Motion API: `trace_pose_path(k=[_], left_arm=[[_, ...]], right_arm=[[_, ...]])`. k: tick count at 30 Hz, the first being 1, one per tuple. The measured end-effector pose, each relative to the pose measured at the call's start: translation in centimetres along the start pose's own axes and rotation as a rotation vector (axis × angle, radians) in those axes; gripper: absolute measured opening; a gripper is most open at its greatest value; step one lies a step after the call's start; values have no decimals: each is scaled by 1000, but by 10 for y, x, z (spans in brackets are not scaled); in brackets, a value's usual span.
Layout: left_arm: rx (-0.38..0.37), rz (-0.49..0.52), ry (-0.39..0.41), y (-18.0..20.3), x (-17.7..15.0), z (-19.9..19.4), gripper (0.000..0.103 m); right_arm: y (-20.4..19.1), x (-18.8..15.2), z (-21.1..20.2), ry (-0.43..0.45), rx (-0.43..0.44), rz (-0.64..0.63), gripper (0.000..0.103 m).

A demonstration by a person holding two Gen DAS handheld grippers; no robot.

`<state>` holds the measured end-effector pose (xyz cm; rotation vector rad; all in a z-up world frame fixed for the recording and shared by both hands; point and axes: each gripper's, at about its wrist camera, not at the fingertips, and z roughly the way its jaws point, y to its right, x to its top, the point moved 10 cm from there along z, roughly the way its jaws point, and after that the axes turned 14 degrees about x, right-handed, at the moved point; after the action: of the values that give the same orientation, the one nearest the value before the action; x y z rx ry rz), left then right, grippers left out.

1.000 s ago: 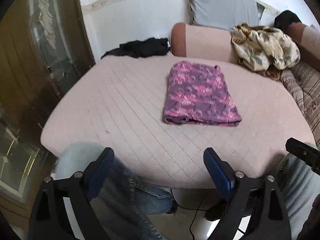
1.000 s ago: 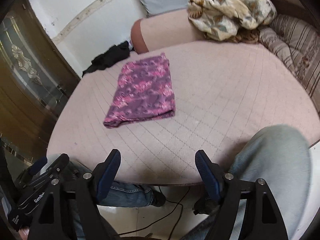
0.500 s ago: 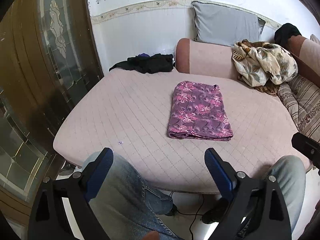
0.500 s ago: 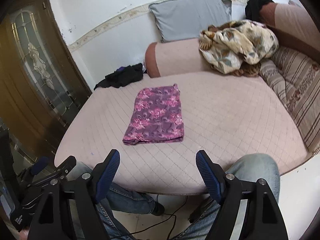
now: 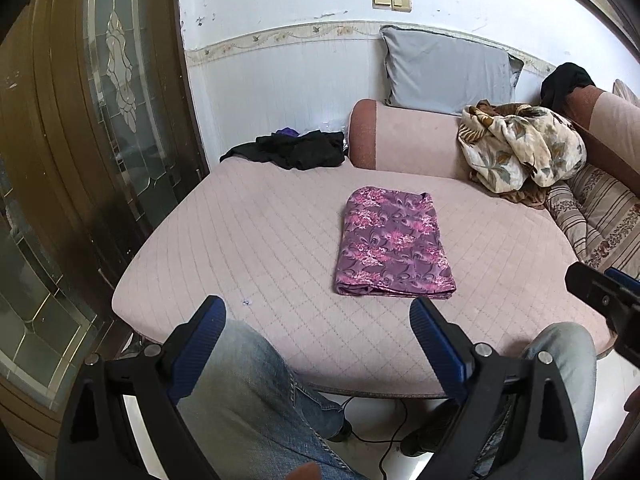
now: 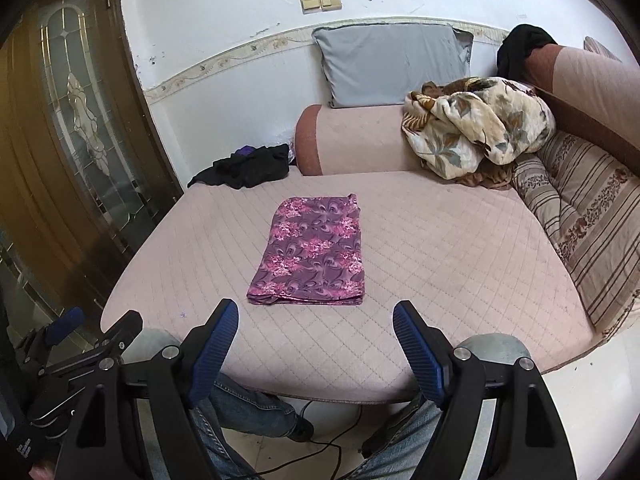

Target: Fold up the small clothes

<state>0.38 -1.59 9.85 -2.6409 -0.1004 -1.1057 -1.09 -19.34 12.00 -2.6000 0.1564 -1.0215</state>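
Observation:
A purple and pink patterned garment (image 5: 394, 246) lies folded into a neat rectangle in the middle of the pink quilted couch seat (image 5: 248, 236); it also shows in the right wrist view (image 6: 314, 252). My left gripper (image 5: 318, 330) is open and empty, held back over the person's knees at the seat's front edge. My right gripper (image 6: 316, 334) is open and empty, also back from the garment. The right gripper's side shows at the right edge of the left wrist view (image 5: 604, 300).
A pile of black clothes (image 5: 298, 150) lies at the far left corner of the seat. A crumpled floral blanket (image 5: 520, 148) and a grey pillow (image 5: 446, 72) sit on the pink bolster behind. A striped cushion (image 6: 584, 216) lies on the right. A wood and glass door (image 5: 100, 120) stands to the left.
Both grippers have drawn back and up from the couch, so the folded garment looks farther away. The garment has not moved. Both stay open.

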Motion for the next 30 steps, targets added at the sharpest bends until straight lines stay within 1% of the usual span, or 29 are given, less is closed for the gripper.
trace_pose_path(k=[20,30], left_arm=[[-27,4,39,3,10,-21,94],[-23,2,41,5,8,-24,94]], right_arm=[[-1,8,-22,41,-12,-11,86],[0,8,-27,51,-16,-19,86]])
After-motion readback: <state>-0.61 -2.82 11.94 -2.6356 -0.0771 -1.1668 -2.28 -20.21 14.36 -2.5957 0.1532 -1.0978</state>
